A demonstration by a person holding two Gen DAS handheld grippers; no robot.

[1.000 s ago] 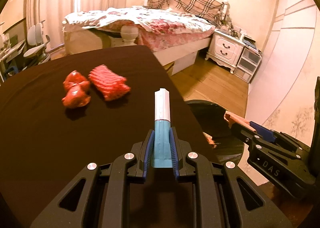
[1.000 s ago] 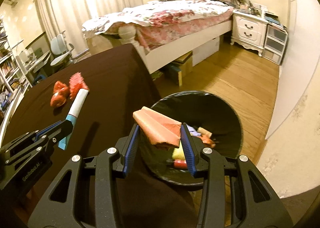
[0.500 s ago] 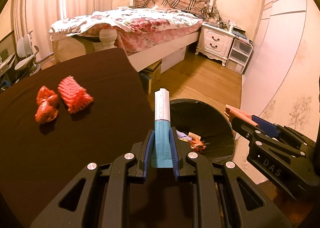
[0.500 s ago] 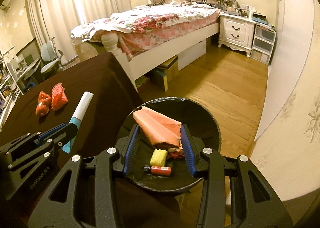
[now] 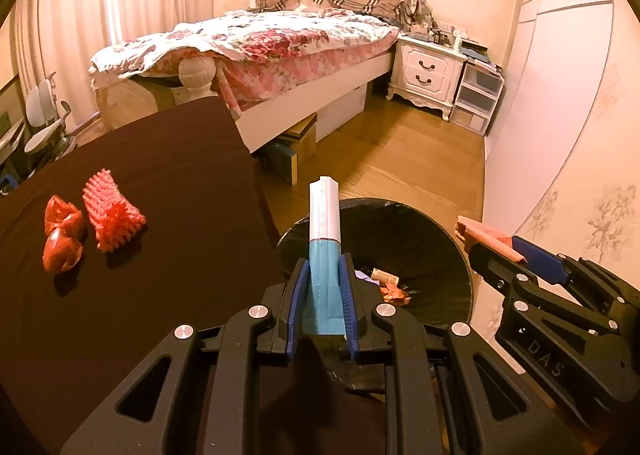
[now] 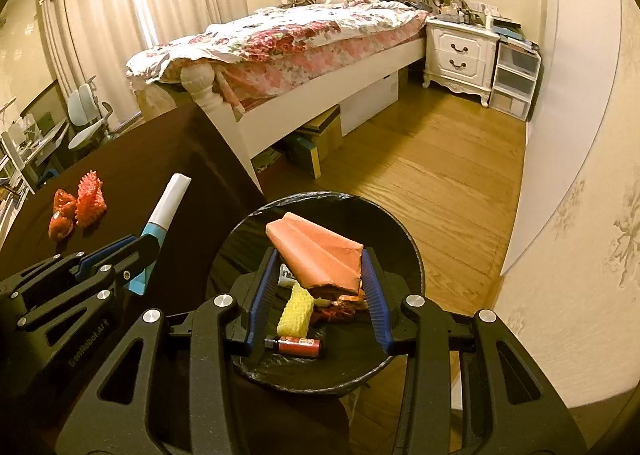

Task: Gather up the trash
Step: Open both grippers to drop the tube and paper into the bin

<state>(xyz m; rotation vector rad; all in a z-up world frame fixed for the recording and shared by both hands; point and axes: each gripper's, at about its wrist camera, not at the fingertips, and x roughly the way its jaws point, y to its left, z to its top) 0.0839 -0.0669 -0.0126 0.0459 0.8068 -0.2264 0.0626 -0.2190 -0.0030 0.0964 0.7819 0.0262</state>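
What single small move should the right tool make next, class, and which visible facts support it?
Probably open the right tool and let go: it holds the folded orange paper directly over the black-lined bin, where other trash already lies, so the paper should drop straight in.

bed [image 5: 280, 39] floral quilt | white nightstand [image 5: 428, 71] beside it | office chair [image 6: 86, 123] far left

This is a bedroom in a home. At the far side stands a bed [image 6: 304, 43] with a floral quilt and a plaid cloth over its headboard, a white nightstand [image 6: 460, 51] with two drawers to its right, long curtains [image 6: 120, 15] on the left, and a wooden floor [image 6: 432, 183] between. Nearer, a table under a dark cloth [image 5: 160, 223] sits beside a black bin [image 6: 320, 375] holding rubbish.
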